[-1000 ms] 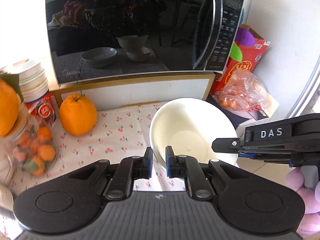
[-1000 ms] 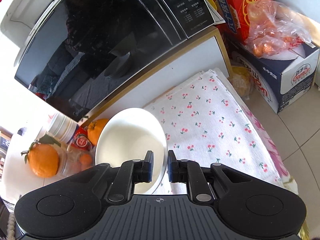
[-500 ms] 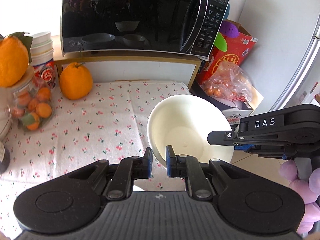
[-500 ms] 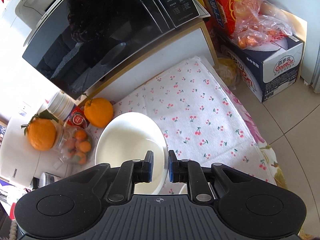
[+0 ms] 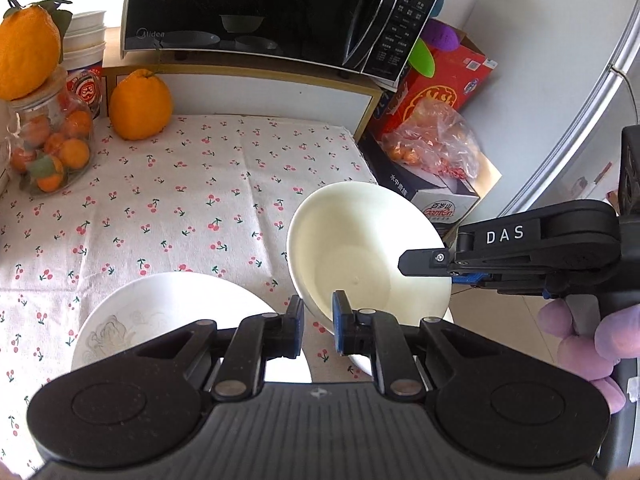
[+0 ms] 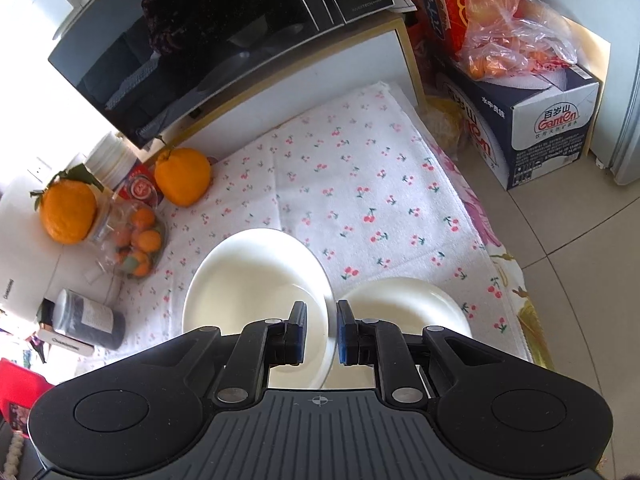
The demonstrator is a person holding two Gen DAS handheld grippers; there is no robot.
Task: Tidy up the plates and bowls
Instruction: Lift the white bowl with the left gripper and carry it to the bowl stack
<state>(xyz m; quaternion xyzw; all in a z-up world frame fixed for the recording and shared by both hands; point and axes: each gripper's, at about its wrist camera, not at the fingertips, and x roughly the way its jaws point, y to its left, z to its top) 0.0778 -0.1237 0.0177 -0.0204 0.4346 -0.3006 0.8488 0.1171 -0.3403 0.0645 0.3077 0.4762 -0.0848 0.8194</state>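
Bright daylight filled both views and washed out the far left wall. The microwave door [image 5: 248, 12] mirrored the room. Edges bent strongly from fisheye distortion; focus was sharp.

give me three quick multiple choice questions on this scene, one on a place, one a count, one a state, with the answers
1. Where does the leafy orange sit?
A on top of the glass jar
B on the floor
C in the plastic bag

2. How many hand-held grippers clamp the white bowl?
A none
B one
C two

3. The white bowl is
A empty
B full of fruit
C upside down

Answers:
1 A: the orange rests on the jar's lid.
2 C: the left hand-held gripper and the right hand-held gripper each pinch the bowl's rim, on opposite sides.
3 A: its bare white inside faces up with nothing in it.
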